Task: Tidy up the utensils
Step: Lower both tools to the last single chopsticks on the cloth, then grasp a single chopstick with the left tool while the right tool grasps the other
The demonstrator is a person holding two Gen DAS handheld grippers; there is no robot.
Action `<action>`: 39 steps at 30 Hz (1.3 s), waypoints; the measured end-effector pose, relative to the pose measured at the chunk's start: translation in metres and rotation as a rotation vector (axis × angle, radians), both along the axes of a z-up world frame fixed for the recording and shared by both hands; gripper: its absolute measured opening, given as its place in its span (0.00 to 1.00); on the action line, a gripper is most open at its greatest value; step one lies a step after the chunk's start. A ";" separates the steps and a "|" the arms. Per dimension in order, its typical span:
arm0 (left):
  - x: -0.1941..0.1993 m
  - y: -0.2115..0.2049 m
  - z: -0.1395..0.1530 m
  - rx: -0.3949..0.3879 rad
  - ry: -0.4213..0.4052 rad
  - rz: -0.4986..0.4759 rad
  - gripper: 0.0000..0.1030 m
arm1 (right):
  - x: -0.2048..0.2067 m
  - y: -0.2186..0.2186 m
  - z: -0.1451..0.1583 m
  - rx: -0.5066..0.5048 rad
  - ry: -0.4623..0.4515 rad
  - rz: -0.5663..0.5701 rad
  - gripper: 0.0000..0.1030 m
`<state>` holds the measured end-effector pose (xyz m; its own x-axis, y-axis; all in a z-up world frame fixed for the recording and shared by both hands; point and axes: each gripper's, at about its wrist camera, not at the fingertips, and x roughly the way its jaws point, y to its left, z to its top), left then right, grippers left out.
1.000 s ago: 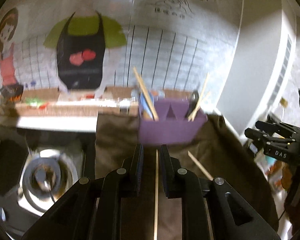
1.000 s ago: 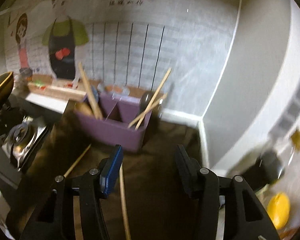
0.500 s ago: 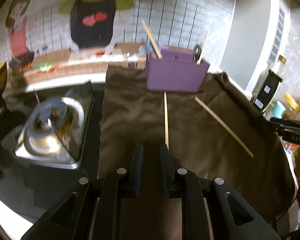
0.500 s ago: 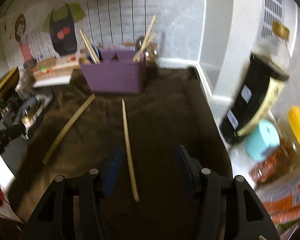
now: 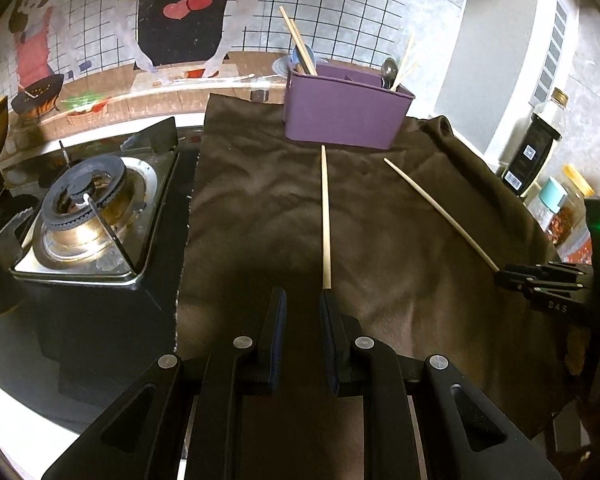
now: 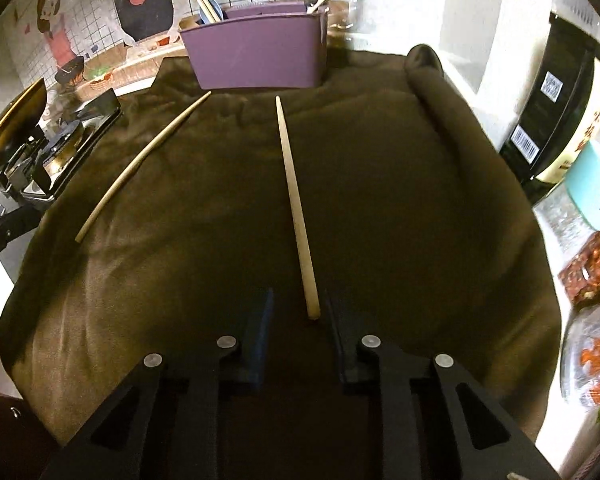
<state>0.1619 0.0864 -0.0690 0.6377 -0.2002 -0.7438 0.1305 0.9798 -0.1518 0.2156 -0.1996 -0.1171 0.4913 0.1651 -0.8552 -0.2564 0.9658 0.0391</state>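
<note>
Two wooden chopsticks lie on a dark brown cloth. One chopstick points at my left gripper, its near end by the right fingertip; it also shows in the right wrist view. The other chopstick ends between the fingers of my right gripper; it also shows in the left wrist view. Both grippers are open and empty. A purple utensil holder at the cloth's far edge holds chopsticks and a spoon; it also shows in the right wrist view.
A gas stove burner sits left of the cloth. Bottles and jars stand along the right side by the white wall. A tiled wall with a cartoon poster is behind the holder.
Both grippers pulled back from the holder and dropped low over the cloth. The right gripper's jaws have narrowed around the chopstick's near end.
</note>
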 end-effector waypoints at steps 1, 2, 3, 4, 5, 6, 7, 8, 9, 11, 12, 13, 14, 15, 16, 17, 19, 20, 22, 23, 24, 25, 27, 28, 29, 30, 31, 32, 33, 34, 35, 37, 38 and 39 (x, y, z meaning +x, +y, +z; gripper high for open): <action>0.000 0.000 -0.001 -0.003 0.004 -0.001 0.18 | 0.001 0.000 -0.002 -0.001 0.004 -0.004 0.22; 0.000 -0.001 -0.003 -0.005 0.008 -0.001 0.18 | 0.002 0.000 -0.003 -0.003 0.008 -0.010 0.22; 0.000 -0.001 -0.004 -0.006 0.012 0.000 0.18 | 0.003 -0.001 -0.005 0.000 0.011 -0.013 0.22; 0.000 -0.001 -0.005 -0.007 0.014 0.000 0.18 | 0.004 -0.002 -0.005 0.002 0.010 -0.016 0.22; 0.000 -0.002 -0.006 -0.009 0.019 0.002 0.18 | 0.004 -0.002 -0.005 0.001 0.006 -0.018 0.22; 0.000 -0.002 -0.007 -0.010 0.022 0.002 0.18 | 0.005 -0.001 -0.005 -0.004 0.004 -0.018 0.22; 0.000 -0.002 -0.008 -0.010 0.024 0.001 0.18 | 0.005 -0.001 -0.005 -0.008 0.002 -0.018 0.22; 0.001 -0.003 -0.009 -0.010 0.027 0.000 0.18 | 0.005 0.000 -0.005 -0.014 -0.002 -0.021 0.20; 0.001 -0.003 -0.009 -0.010 0.029 -0.002 0.18 | 0.006 0.002 -0.005 -0.020 -0.006 -0.022 0.15; 0.001 -0.004 -0.010 -0.007 0.032 -0.006 0.18 | 0.006 0.004 -0.005 -0.028 -0.007 -0.019 0.08; 0.001 -0.004 -0.010 -0.006 0.033 -0.008 0.18 | 0.005 0.005 -0.004 -0.032 -0.011 -0.018 0.08; 0.002 -0.005 -0.011 -0.005 0.034 -0.009 0.18 | 0.005 0.005 -0.003 -0.034 -0.017 -0.019 0.07; 0.001 -0.005 -0.011 -0.004 0.035 -0.010 0.18 | 0.004 0.006 -0.001 -0.036 -0.026 -0.019 0.07; 0.002 -0.005 -0.011 -0.004 0.037 -0.011 0.18 | 0.003 0.006 0.001 -0.038 -0.032 -0.016 0.07; 0.002 -0.005 -0.012 -0.004 0.040 -0.011 0.18 | 0.002 0.007 0.003 -0.038 -0.037 -0.012 0.06; 0.002 -0.005 -0.013 -0.006 0.044 -0.013 0.18 | 0.000 0.008 0.006 -0.037 -0.045 -0.009 0.06; 0.003 -0.006 -0.014 -0.009 0.052 -0.017 0.18 | -0.002 0.009 0.010 -0.031 -0.053 -0.005 0.06; 0.003 -0.006 -0.015 -0.009 0.055 -0.020 0.18 | -0.003 0.009 0.012 -0.026 -0.056 -0.004 0.06; 0.004 -0.008 -0.017 -0.009 0.063 -0.027 0.18 | -0.005 0.009 0.015 -0.016 -0.061 -0.003 0.06; 0.004 -0.010 -0.018 -0.013 0.071 -0.035 0.18 | -0.006 0.010 0.017 -0.011 -0.063 -0.003 0.06; 0.004 -0.010 -0.019 -0.019 0.077 -0.040 0.18 | -0.007 0.010 0.017 -0.007 -0.064 -0.001 0.06; 0.005 -0.011 -0.021 -0.024 0.082 -0.041 0.18 | -0.007 0.011 0.018 -0.004 -0.065 0.000 0.06; 0.005 -0.012 -0.022 -0.025 0.089 -0.036 0.18 | -0.009 0.011 0.019 -0.003 -0.066 -0.001 0.06; 0.005 -0.013 -0.023 -0.023 0.091 -0.032 0.18 | -0.009 0.011 0.019 -0.002 -0.066 -0.002 0.06; 0.006 -0.013 -0.023 -0.021 0.091 -0.028 0.20 | -0.009 0.010 0.019 0.000 -0.066 -0.003 0.06; 0.006 -0.013 -0.023 -0.015 0.087 -0.023 0.25 | -0.009 0.011 0.019 0.001 -0.065 -0.005 0.06; 0.006 -0.014 -0.023 -0.010 0.080 -0.020 0.27 | -0.009 0.010 0.019 0.003 -0.064 -0.007 0.06; 0.006 -0.015 -0.023 -0.005 0.072 -0.019 0.30 | -0.009 0.009 0.018 0.006 -0.063 -0.009 0.06; 0.006 -0.016 -0.023 0.004 0.068 -0.017 0.31 | -0.009 0.009 0.018 0.009 -0.061 -0.011 0.06; 0.006 -0.017 -0.024 0.016 0.065 -0.015 0.31 | -0.009 0.009 0.018 0.011 -0.060 -0.011 0.06; 0.007 -0.018 -0.024 0.028 0.064 -0.016 0.32 | -0.009 0.008 0.018 0.013 -0.060 -0.011 0.06; 0.009 -0.021 -0.026 0.054 0.065 -0.015 0.32 | -0.009 0.007 0.017 0.014 -0.061 -0.008 0.06; 0.011 -0.023 -0.027 0.071 0.066 -0.018 0.32 | -0.009 0.007 0.018 0.013 -0.063 -0.006 0.06; 0.013 -0.025 -0.028 0.080 0.068 -0.021 0.32 | -0.009 0.007 0.018 0.012 -0.065 -0.005 0.06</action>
<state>0.1745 0.0618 -0.0969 0.5813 -0.1515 -0.7995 0.1433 0.9862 -0.0828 0.2065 -0.1923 -0.0994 0.5461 0.1728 -0.8197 -0.2543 0.9665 0.0343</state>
